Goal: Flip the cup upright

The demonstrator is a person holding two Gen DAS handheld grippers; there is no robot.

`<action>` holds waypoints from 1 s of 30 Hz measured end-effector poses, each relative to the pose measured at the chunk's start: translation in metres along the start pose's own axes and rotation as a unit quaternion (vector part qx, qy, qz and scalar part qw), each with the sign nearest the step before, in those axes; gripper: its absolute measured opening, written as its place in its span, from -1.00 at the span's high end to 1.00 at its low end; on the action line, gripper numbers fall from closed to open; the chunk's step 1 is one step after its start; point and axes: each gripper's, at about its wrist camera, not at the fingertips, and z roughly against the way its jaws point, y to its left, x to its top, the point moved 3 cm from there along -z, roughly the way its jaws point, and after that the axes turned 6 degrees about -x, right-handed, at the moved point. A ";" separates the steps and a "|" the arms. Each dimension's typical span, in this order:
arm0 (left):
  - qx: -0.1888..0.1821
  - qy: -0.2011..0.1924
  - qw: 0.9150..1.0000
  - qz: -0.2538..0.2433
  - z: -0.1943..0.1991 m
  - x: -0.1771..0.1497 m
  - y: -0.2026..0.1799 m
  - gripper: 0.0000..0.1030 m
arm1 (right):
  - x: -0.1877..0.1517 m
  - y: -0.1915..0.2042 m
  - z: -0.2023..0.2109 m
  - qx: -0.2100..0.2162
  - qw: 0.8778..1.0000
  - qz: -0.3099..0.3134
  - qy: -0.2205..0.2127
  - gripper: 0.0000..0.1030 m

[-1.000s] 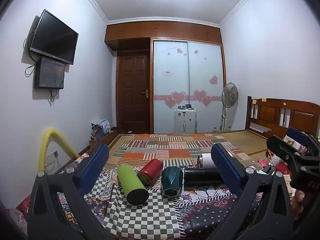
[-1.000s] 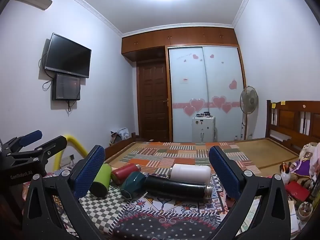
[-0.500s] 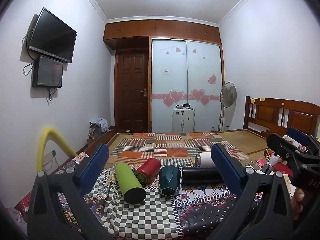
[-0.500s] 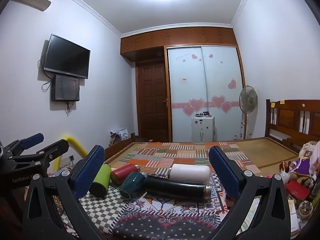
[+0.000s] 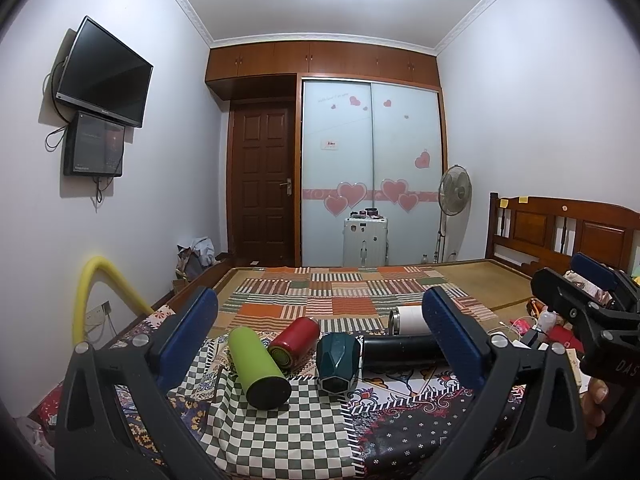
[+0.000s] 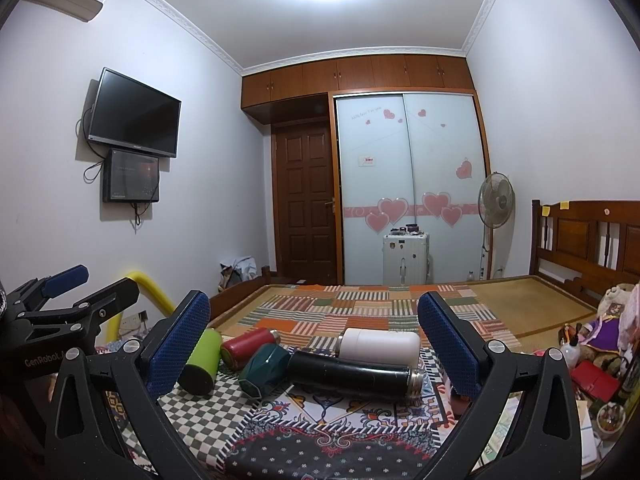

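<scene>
Several cups lie on their sides on the patterned cloth: a green cup (image 5: 258,362) (image 6: 201,360), a red cup (image 5: 294,340) (image 6: 250,343), a dark teal faceted cup (image 5: 338,362) (image 6: 264,368), a long black flask (image 5: 400,350) (image 6: 352,372) and a white cup (image 5: 410,319) (image 6: 380,346). My left gripper (image 5: 320,334) is open and empty, held back from the cups. My right gripper (image 6: 314,338) is open and empty, also short of them. The right gripper also shows in the left wrist view (image 5: 592,300), and the left gripper in the right wrist view (image 6: 68,304).
The cups rest on a bed with a patchwork blanket (image 5: 344,292) and a checked cloth (image 5: 280,424). A wooden headboard (image 6: 592,240) is at the right, with toys and clutter (image 6: 600,328) beside it. A yellow tube (image 5: 90,280) arches at the left.
Both grippers drifted slightly; the view shifted a little, with the cups sitting a bit higher and left in the left wrist view. No cup has moved.
</scene>
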 end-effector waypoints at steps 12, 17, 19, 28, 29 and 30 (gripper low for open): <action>-0.001 0.001 1.000 0.002 -0.002 -0.001 -0.001 -1.00 | 0.000 0.000 0.000 0.000 1.000 0.000 0.000 -1.00; -0.001 0.001 1.000 0.002 -0.002 -0.001 -0.001 -1.00 | 0.000 0.000 0.001 0.000 1.000 0.000 0.000 -1.00; -0.002 0.001 1.000 0.002 -0.002 0.000 -0.001 -1.00 | 0.001 0.000 0.001 0.000 1.000 0.001 -0.001 -1.00; -0.002 0.001 1.000 0.002 -0.002 -0.001 -0.001 -1.00 | 0.002 0.001 0.000 0.001 1.000 0.002 0.000 -1.00; -0.001 0.001 1.000 0.002 -0.002 -0.001 -0.001 -1.00 | 0.002 0.000 0.000 0.001 1.000 0.001 0.000 -1.00; -0.002 0.000 1.000 0.002 -0.002 -0.001 -0.001 -1.00 | 0.002 0.000 0.000 0.001 1.000 0.002 0.000 -1.00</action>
